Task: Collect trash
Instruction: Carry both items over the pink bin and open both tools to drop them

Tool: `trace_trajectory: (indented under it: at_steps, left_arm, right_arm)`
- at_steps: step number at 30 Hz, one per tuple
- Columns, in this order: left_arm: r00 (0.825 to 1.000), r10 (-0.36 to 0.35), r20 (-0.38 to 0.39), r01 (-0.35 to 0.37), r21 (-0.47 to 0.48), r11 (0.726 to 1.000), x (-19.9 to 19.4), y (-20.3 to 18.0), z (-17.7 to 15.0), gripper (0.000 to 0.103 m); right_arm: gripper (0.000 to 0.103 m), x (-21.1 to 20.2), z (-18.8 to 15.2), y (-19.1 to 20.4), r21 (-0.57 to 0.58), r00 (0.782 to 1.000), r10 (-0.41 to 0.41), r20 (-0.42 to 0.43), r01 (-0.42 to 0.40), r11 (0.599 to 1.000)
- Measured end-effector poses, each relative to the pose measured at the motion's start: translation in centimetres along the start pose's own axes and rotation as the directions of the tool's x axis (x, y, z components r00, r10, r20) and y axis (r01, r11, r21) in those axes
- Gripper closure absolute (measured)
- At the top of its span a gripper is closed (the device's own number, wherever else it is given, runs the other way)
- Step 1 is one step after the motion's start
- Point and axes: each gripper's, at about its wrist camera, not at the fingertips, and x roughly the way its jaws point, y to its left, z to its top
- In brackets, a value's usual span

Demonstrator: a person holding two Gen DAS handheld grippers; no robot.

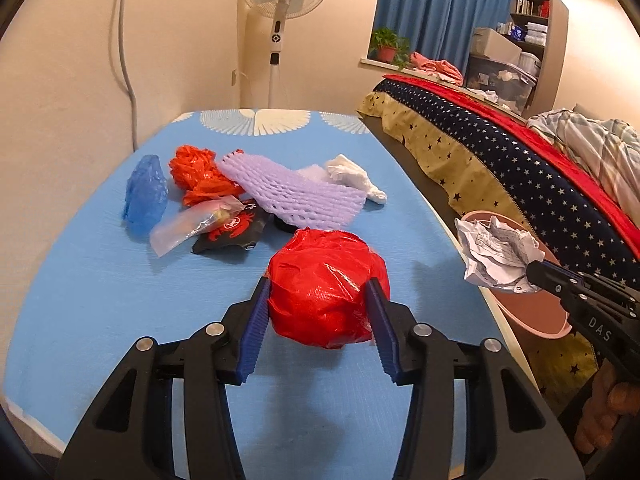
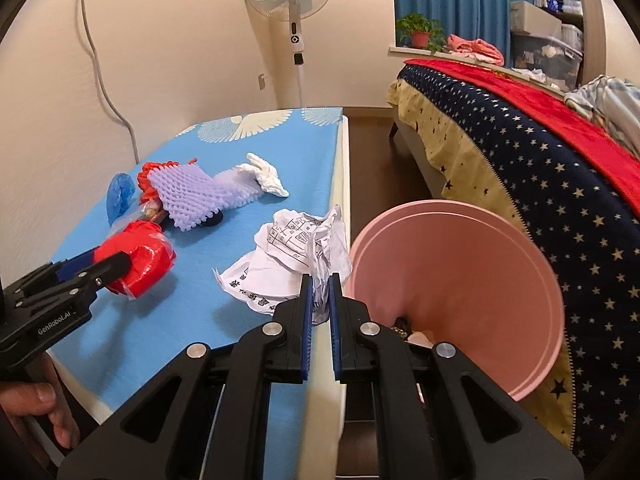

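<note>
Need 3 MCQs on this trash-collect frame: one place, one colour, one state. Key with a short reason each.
1. Where is the pink bin?
A. on the table
B. between the table and the bed
C. on the bed

2. What colour is the foam net?
A. green
B. yellow
C. purple

3. What is the right hand-held gripper doing?
A. shut on the crumpled paper
B. open, empty
C. shut on the red bag

Key:
1 B: the bin's rim sits beyond the table edge, against the starred bedcover.
2 C: its mesh is pale purple.
3 A: its pads pinch the paper; the red bag sits in the left hand-held gripper.
</note>
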Motion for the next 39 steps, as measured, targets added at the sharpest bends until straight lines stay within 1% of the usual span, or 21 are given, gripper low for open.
trace_trajectory:
  at_steps: [8, 19, 26, 39]
  left_arm:
    - [1.000, -0.009, 0.028, 0.009, 0.018, 1.000, -1.2, -0.9, -0.2, 0.056]
    - [0.998, -0.022, 0.052, 0.022, 0.008, 1.000, -2.3, -1.5, -0.2, 0.056]
    - [0.997, -0.026, 0.066, 0.026, 0.013, 1.000, -2.7, -2.2, 0.1, 0.056]
    - [0.997, -0.028, 0.069, 0.026, 0.032, 0.999, -2.5, -3.2, -0.1, 0.056]
  right_arm:
    - [0.095, -1.9, -0.3, -0.6, 0.014, 0.999, -0.011, 0.031, 0.011, 1.000]
    - [0.095, -3.5, -0.6, -1.2, 0.020, 0.997, -0.035, 0.067, 0.034, 0.999]
    - [0.095, -3.8, -0.6, -2.4, 0.053, 0.996, -0.047, 0.079, 0.043, 0.998]
    - [0.095, -4.7, -0.3, -3.0, 0.059, 0.990, -0.067, 0.127, 0.059, 0.997]
